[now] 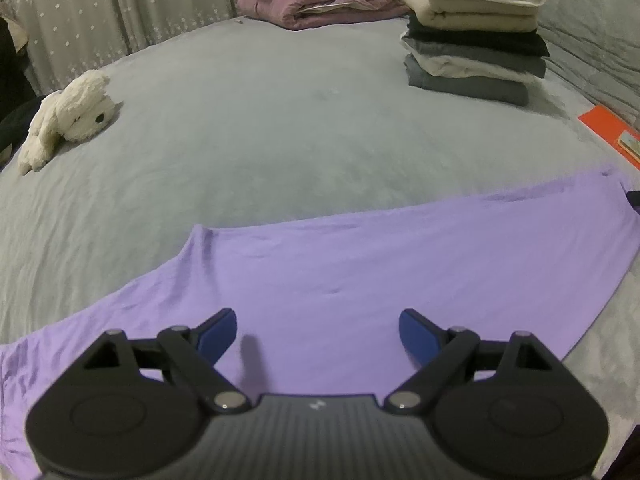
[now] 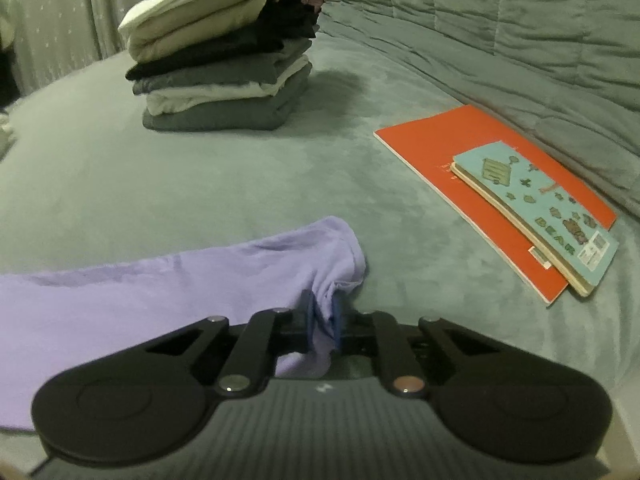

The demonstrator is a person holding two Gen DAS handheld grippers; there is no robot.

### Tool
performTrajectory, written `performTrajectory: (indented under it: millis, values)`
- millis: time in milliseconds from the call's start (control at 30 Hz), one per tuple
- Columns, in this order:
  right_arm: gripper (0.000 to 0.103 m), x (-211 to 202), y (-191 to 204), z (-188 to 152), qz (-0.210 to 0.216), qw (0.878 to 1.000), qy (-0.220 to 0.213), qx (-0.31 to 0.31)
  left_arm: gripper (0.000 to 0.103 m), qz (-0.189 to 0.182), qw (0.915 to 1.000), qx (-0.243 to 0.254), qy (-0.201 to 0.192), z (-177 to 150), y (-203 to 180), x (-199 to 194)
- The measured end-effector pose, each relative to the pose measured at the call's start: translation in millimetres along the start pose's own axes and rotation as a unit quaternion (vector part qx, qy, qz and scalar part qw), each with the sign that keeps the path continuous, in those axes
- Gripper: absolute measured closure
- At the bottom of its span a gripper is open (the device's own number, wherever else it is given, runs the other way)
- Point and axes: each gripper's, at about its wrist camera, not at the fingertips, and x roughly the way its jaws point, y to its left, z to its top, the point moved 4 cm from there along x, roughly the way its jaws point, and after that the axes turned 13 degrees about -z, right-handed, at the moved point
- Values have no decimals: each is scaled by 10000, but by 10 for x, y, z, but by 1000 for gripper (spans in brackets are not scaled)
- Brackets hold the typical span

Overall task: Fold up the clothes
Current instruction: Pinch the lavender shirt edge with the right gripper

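1. The lilac garment (image 1: 340, 264) looks thin, light and limp; I judge it will sag and drag rather than hold shape, so edges and corners are the places to take it, never the middle.
2. My right gripper (image 2: 324, 316) is clamped on a bunched corner of it, cloth puckered between the blue pads (image 2: 308, 314); my left gripper (image 1: 318, 334) hangs just above the cloth with jaws wide apart, holding nothing.
3. It lies spread ahead of both grippers on the grey bedcover (image 1: 260, 132); plain lilac, faintly creased, far edge fairly straight; the folded stack (image 1: 476, 40) sits well beyond it.
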Motion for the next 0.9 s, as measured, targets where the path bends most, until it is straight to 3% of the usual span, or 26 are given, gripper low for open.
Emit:
performTrajectory:
  millis: [267, 400, 500, 667, 900]
  values:
    - [93, -228, 183, 84, 497, 9986, -125, 107, 16, -469, 9981, -380, -143, 53, 52, -65]
    - [93, -335, 370, 90, 724, 9972, -195, -61, 27, -939, 9917, -771, -426, 90, 48, -74]
    - [93, -412, 529, 86, 918, 9952, -240, -231, 31, -1468, 9812, -1124, -551, 108, 14, -23]
    - [93, -504, 802, 38, 1208, 9907, -260, -566, 31, -2317, 9597, -1549, -348, 92, -153, 159]
    - [93, -605, 1155, -80, 1549, 9817, -291, -1067, 21, -3270, 9227, -2033, -177, 103, -392, 332]
